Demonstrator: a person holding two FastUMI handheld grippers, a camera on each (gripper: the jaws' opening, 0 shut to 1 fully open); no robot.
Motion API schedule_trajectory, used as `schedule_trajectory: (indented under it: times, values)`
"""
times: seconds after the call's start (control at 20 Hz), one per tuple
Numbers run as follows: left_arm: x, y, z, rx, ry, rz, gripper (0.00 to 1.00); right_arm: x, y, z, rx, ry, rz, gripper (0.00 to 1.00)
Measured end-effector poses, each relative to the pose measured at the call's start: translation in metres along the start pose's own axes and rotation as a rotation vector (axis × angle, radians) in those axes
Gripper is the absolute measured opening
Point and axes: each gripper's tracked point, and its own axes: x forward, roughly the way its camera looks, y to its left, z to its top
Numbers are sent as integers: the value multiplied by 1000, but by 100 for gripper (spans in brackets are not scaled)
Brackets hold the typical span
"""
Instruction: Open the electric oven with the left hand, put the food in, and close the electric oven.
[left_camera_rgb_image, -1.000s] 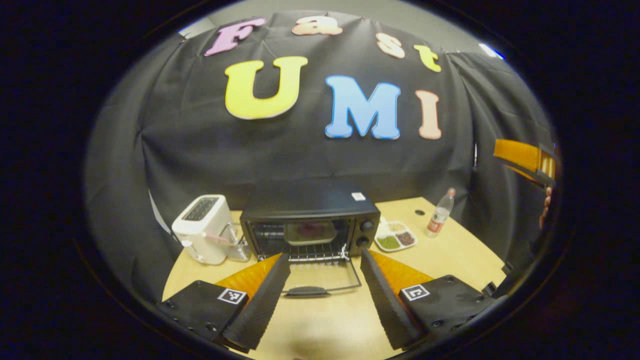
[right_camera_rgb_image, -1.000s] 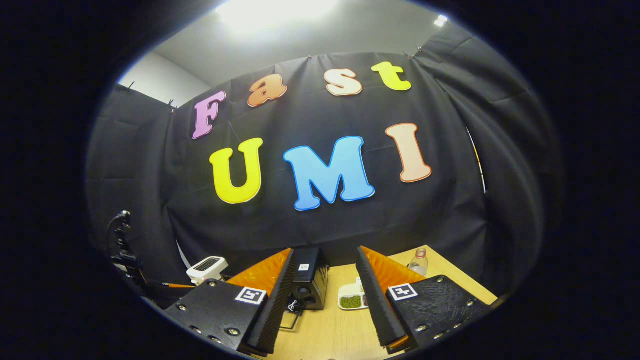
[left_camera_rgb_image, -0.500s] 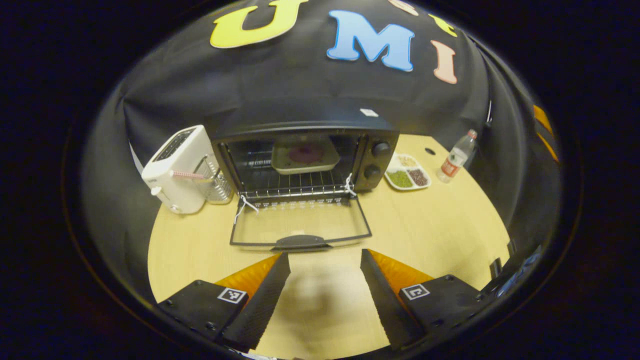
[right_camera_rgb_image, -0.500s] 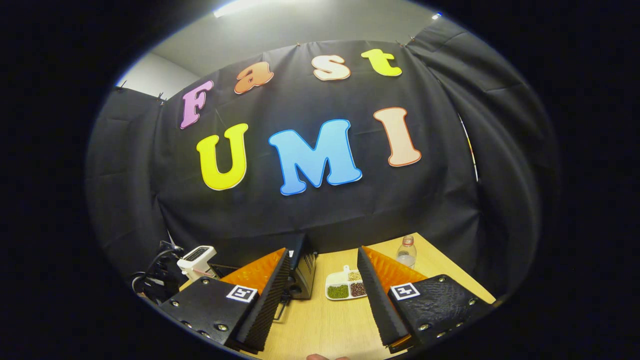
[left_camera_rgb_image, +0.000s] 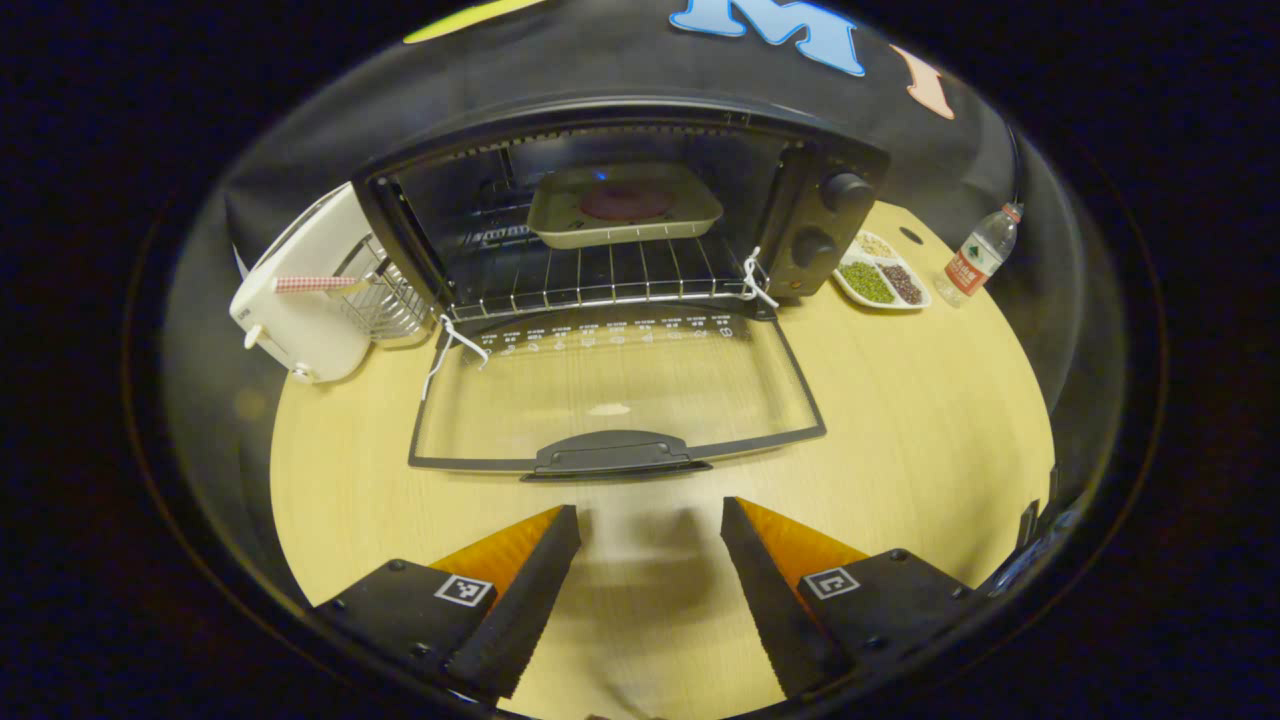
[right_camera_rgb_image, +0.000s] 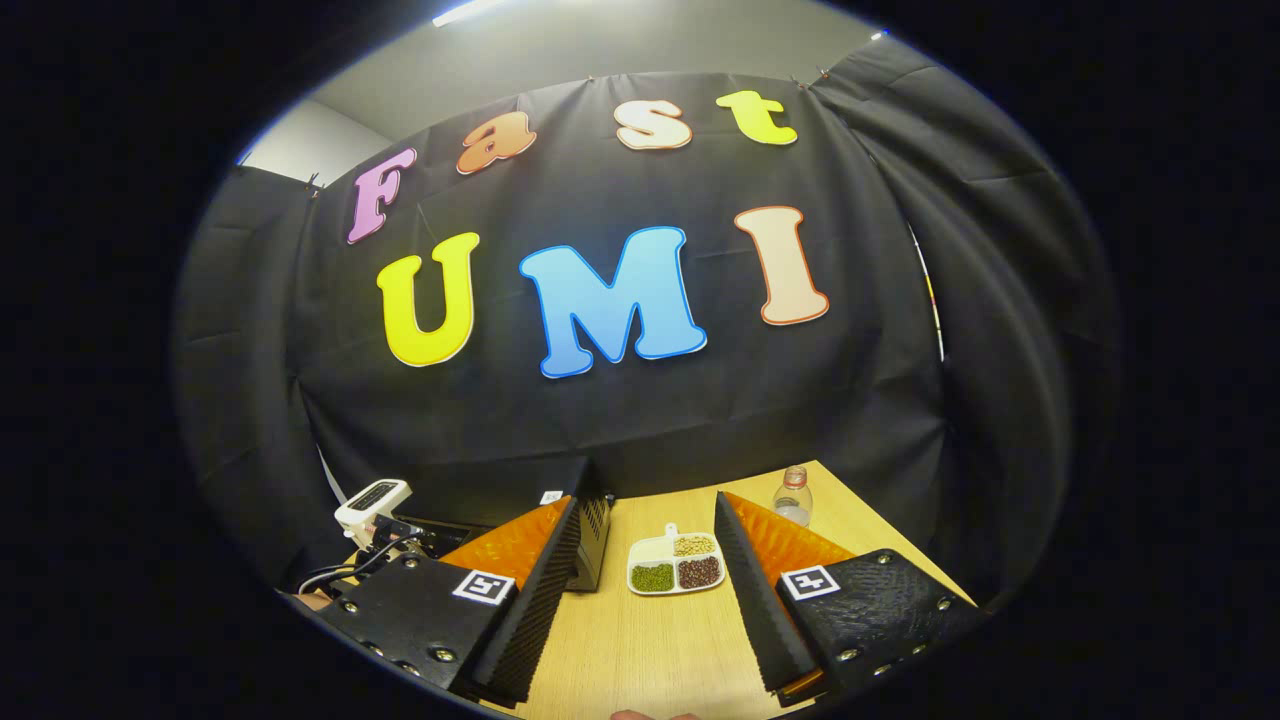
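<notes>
my left claw (left_camera_rgb_image: 650, 520): jaws wide apart, nothing between them, hanging over bare table (left_camera_rgb_image: 900, 400) just short of the door handle
my left fingers (left_camera_rgb_image: 530, 590): both slant inward at the bottom of the left gripper view, touching nothing
my right claw (right_camera_rgb_image: 645, 510): jaws wide apart as well, holding nothing, held above the table and aimed at the back wall
my right fingers (right_camera_rgb_image: 750, 590): in the right gripper view they frame the dish, which lies beyond them on the table
door (left_camera_rgb_image: 615, 385): folded fully down, its glass flat just above the table, the handle (left_camera_rgb_image: 612, 455) at the edge nearest my left claw
oven (left_camera_rgb_image: 620, 200): wide open straight ahead of my left claw, wire rack (left_camera_rgb_image: 610, 275) showing, two knobs (left_camera_rgb_image: 845, 190) on its right panel
food (left_camera_rgb_image: 625, 203): a dark round piece on a pale tray (left_camera_rgb_image: 690, 215), resting on the rack well back inside the oven
strings (left_camera_rgb_image: 450, 340): white, one at each front corner of the rack by the door hinges
toaster (left_camera_rgb_image: 300, 290): white, just left of the oven, a small wire basket (left_camera_rgb_image: 385, 300) between the two
dish (left_camera_rgb_image: 880, 283): split tray of green, brown and pale grains, just right of the oven
bottle (left_camera_rgb_image: 980, 255): clear, upright, beyond the dish near the table's edge
</notes>
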Motion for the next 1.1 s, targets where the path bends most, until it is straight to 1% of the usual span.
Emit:
schedule_trajectory:
  times: [0.05, 0.1, 0.15, 0.2, 0.25, 0.3, 0.35, 0.4, 0.45, 0.5, 0.55, 0.6, 0.65, 0.7, 0.75, 0.8, 0.9, 1.0, 1.05, 1.1]
  values:
    - [6, 1, 0, 3, 14, 1, 97, 0, -3, -1, -3, 4, -8, 82]
    - [12, 2, -1, 0, 27, 1, 100, -1, -6, -2, -4, 9, -16, 82]
    - [16, 3, -3, -2, 42, 8, 100, -1, -9, -2, -6, 12, -25, 82]
    - [20, 6, -5, 2, 54, 18, 97, -2, -11, -2, -7, 15, -32, 82]
    - [24, 7, -5, 7, 59, 22, 100, -2, -14, -3, -8, 15, -40, 82]
    - [27, 7, -5, 8, 65, 23, 97, -2, -18, -3, -9, 15, -47, 82]
    - [30, 7, -4, 7, 67, 24, 100, -2, -20, -2, -10, 16, -54, 82]
    - [33, 7, -5, -6, 76, 20, 97, -6, -28, -13, -11, 18, -61, 82]
    - [36, 8, -5, -19, 83, 24, 97, -7, -30, -13, -9, 18, -67, 82]
    - [40, 13, -5, -34, 89, 33, 100, -8, -31, -13, -7, 19, -73, 82]
    - [42, 13, -5, -56, 97, 29, 100, -9, -32, -13, -6, 22, -76, 82]
    - [41, 12, -4, -65, 99, 25, 97, -10, -33, -14, -6, 24, -80, 82]
    - [44, 13, -6, -53, 112, 24, 100, -11, -34, -14, -8, 23, -81, 82]
    - [42, 13, -4, -47, 107, 27, 97, -11, -34, -13, -10, 20, -83, 82]
    - [40, 13, -3, -48, 104, 27, 97, -13, -33, -14, -14, 20, -85, 82]
    - [37, 13, -3, -53, 99, 27, 100, -14, -32, -14, -16, 21, -83, 82]
    - [29, 12, -1, -52, 81, 25, 94, -14, -28, -14, -16, 20, -77, 82]
    - [19, 12, 1, -48, 50, 23, 100, -13, -22, -14, -20, 22, -68, 82]
    - [14, 12, 2, -58, 34, 21, 97, -13, -20, -16, -24, 25, -68, 82]
    - [9, 12, 4, -66, 20, 19, 97, -13, -18, -17, -26, 30, -69, 82]
